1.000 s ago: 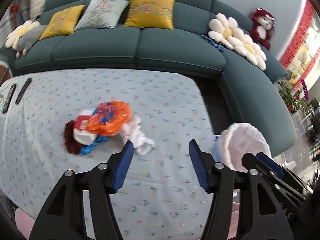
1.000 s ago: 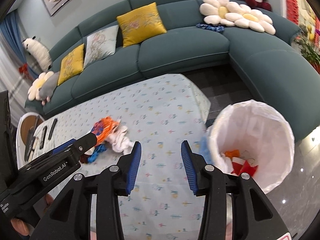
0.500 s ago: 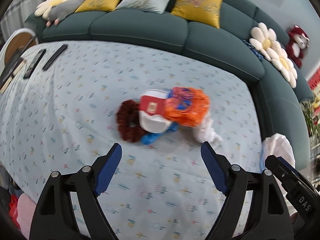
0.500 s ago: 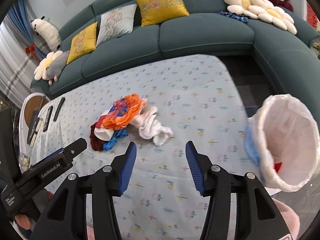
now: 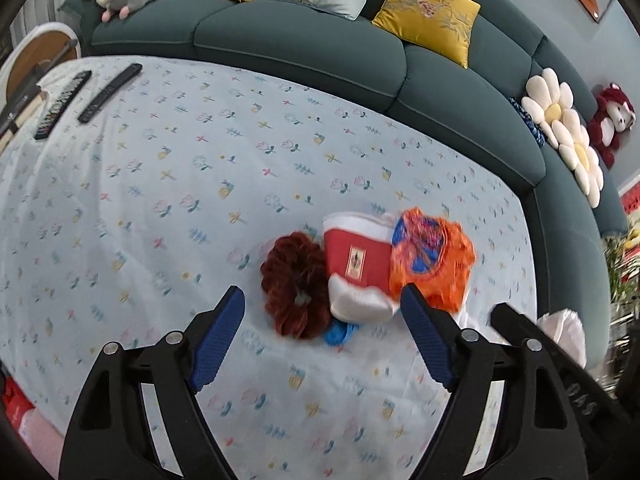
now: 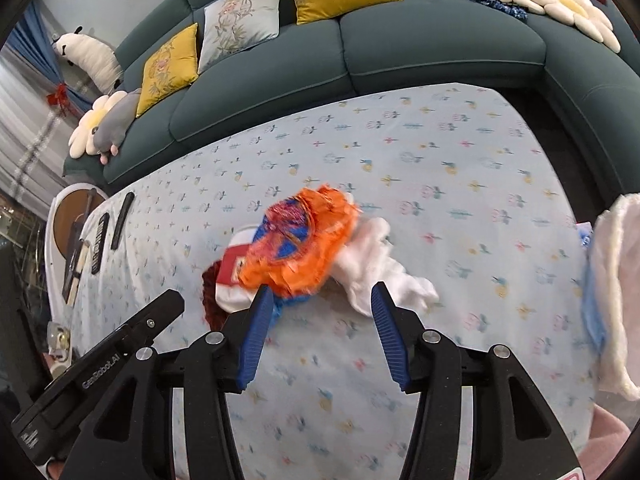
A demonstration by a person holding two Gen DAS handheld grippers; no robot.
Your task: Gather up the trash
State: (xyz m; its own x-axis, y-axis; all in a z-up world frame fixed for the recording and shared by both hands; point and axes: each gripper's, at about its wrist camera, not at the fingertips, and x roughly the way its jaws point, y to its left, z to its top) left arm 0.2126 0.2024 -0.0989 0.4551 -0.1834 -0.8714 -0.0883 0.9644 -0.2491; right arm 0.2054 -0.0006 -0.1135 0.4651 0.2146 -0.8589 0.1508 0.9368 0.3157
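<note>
A small heap of trash lies on the flower-printed tablecloth [image 5: 168,184]: an orange crumpled wrapper [image 5: 434,258] with blue print, touching a red and white paper cup [image 5: 356,256] lying on its side, a dark red frilly wrapper [image 5: 294,284] just beside the cup, and a blue scrap [image 5: 338,332] poking out from under them. In the right wrist view a crumpled white tissue [image 6: 380,266] touches the far side of the orange wrapper. The left gripper [image 5: 322,322] hovers just above the heap, its jaws having just been opening, spread wide with nothing between the pads. The right gripper [image 6: 322,314] hovers near the tissue and orange wrapper, jaws parted after just opening, gripping nothing. A white-lined trash bin [image 6: 616,292] stands at the table's edge. Two remote controls [image 5: 84,96] lie at the far corner, and a teal sofa [image 5: 304,44] with cushions curves behind.
</note>
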